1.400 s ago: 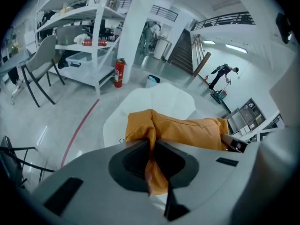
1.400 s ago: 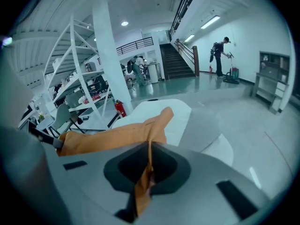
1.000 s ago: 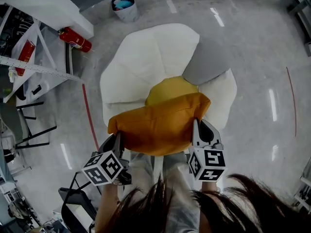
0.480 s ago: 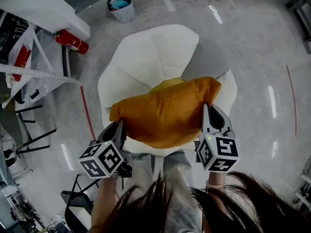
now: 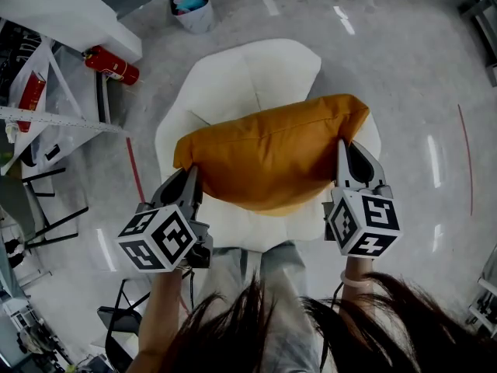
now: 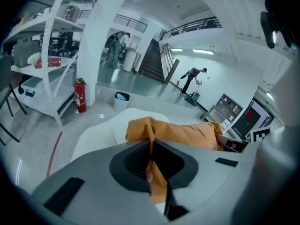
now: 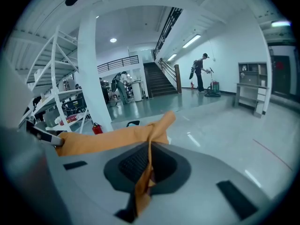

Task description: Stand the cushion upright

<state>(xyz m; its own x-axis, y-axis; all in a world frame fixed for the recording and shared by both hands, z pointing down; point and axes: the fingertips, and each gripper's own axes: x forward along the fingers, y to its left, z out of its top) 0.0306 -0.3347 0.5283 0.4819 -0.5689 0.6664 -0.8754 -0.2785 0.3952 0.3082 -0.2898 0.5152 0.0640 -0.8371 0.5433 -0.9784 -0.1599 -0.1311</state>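
The orange cushion hangs in the air over the white armchair, stretched lengthwise between my two grippers. My left gripper is shut on its left corner, and my right gripper is shut on its right corner. In the left gripper view the jaws pinch a fold of orange fabric, with the cushion running off to the right. In the right gripper view the jaws clamp another orange fold, and the cushion stretches away to the left.
A red fire extinguisher lies on the floor left of the armchair, beside a white shelving rack. A small bin stands behind the armchair. A black chair frame sits at the lower left, near the person's legs.
Both grippers have carried the orange cushion up and away from the person, over the armchair's seat. It now covers the yellow and grey cushions seen earlier.
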